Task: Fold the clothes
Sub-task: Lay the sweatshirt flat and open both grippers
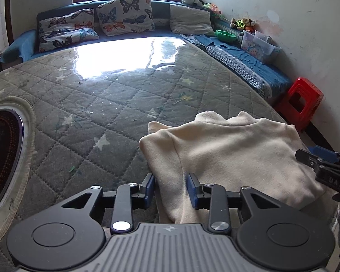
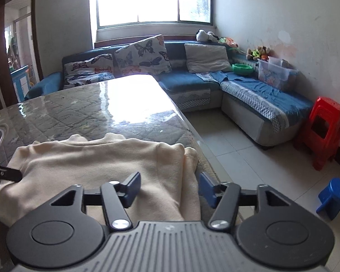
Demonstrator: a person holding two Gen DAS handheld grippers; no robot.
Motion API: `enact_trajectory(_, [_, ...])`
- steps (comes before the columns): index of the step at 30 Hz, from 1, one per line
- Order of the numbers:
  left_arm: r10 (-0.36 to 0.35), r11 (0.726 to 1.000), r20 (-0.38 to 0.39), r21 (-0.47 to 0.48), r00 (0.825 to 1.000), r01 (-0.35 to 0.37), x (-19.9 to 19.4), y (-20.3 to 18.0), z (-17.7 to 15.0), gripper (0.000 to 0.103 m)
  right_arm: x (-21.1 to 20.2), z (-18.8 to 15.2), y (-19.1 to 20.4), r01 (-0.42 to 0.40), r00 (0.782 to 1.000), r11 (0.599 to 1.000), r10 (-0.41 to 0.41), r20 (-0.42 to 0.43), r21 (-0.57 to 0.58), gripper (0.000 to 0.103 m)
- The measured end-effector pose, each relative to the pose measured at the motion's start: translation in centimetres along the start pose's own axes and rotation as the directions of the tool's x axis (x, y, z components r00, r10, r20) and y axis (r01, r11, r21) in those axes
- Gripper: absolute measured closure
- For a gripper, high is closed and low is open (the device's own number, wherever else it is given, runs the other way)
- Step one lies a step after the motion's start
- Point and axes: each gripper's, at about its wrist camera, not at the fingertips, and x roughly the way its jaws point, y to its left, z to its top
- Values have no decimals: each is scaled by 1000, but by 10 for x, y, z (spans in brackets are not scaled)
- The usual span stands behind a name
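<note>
Cream fleece garment point(image 1: 226, 149) lies partly folded at the near right corner of the quilted grey counter point(image 1: 97, 117), sleeves apparently tucked. Left gripper point(image 1: 170, 189) and right gripper point(image 2: 168, 187) both spread wide astride its near edge, gripping nothing; final folds likely remain.

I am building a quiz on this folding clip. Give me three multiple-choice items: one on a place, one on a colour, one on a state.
1. Where does the cream fleece garment lie?
A. on the quilted grey table cover
B. on the tiled floor
C. on the blue sofa

2. What colour is the plastic stool by the wall?
A. green
B. red
C. white

3. How do the jaws of the left gripper stand?
A. shut on nothing
B. out of view
C. open, with cloth between

Answers: 1 A, it rests on the cover by the table's edge; 2 B, it is bright red; 3 C, the blue pads stand apart, astride the garment.
</note>
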Motion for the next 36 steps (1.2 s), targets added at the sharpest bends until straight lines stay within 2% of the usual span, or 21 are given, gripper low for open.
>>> enact_trajectory(2, [9,1000,7,13,1000,-10,-2,-1,-2,61,-7,-4,10,-9,1000,999,9,7,-42,27])
enact_trajectory(5, [15,999,17,33,1000,-15,-5,-3,-5,59,-15,-12,25,-10,1000,995,12,14,-103,22])
enact_trajectory(7, [19,999,22,44,1000,-20,-6,-5,-8,57,-18,-16,32,-10,1000,991,12,15,-131,15])
enact_trajectory(12, [28,998,28,63,999,-30,-10,-7,-15,51,-24,-26,41,7,1000,988,-5,16,-157,13])
enact_trajectory(16, [38,996,39,74,999,-40,-16,-6,-22,42,-31,-25,44,14,999,991,-8,40,-136,4])
enact_trajectory(21, [51,996,48,76,998,-54,-23,-6,-31,30,-31,-24,47,-31,998,995,36,46,-96,2])
enact_trajectory(24, [36,996,46,79,998,-39,-26,-6,-36,25,-27,-27,52,-53,998,995,56,25,-86,2])
enact_trajectory(25, [30,996,47,83,998,-34,-27,-7,-38,19,-26,-28,54,-61,998,995,63,19,-83,2])
enact_trajectory(27, [19,995,48,94,999,-24,-29,-8,-40,17,-24,-31,57,-73,997,994,74,8,-81,0])
enact_trajectory(36, [-8,996,83,95,997,0,-37,-13,-46,0,-35,-35,59,-63,998,995,63,6,-75,0])
